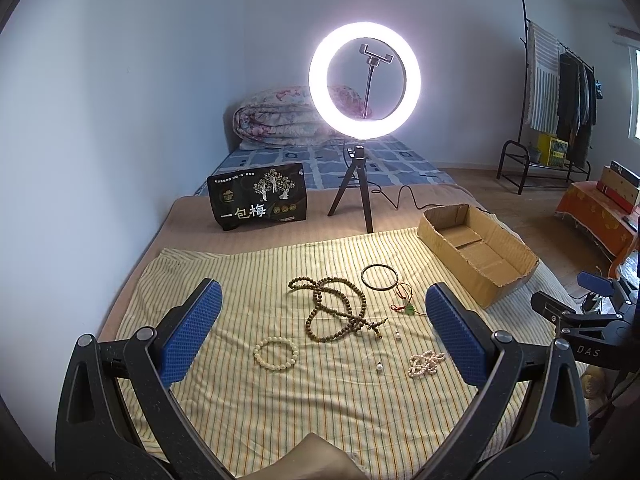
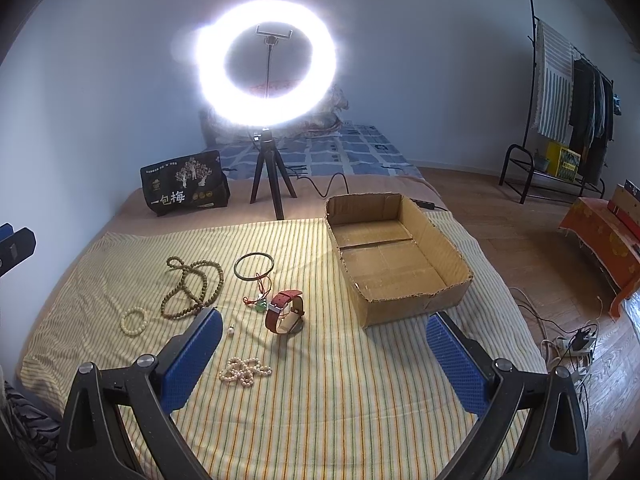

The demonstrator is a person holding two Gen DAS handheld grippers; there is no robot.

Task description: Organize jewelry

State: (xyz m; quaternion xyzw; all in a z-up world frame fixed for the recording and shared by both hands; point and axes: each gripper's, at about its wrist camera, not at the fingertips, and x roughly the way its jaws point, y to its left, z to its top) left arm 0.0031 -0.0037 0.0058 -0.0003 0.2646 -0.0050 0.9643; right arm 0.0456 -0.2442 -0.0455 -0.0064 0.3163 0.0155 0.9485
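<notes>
White bead bracelet (image 1: 276, 353): at 9 o'clock on the striped cloth (image 1: 320, 412); light, probably elastic, beads likely to roll; pinch across the ring.
Long wooden bead strand (image 1: 334, 308): at the centre, looped over itself; limp and prone to trail; take it where the loops cross.
Dark bangle (image 1: 379, 277): at 1 o'clock from the strand; stiff, thin, smooth, so likely slippery; grip the rim.
Red-cord green pendant (image 1: 407, 307): just below the bangle; the cord looks snag-prone.
Pearl cluster (image 1: 426, 363): at 4 o'clock; loose heap, scoop low.
Red-strap watch (image 2: 285, 311): at the centre of the right view; looks the heaviest piece, with a glass face; hold the strap.
Cardboard box (image 2: 404, 304): at 2 o'clock, empty; the likely destination.
Left gripper (image 1: 324, 344): jaws spread wide, holding nothing, clear of the cloth.
Right gripper (image 2: 324, 354): jaws spread wide, empty, touching nothing.
</notes>
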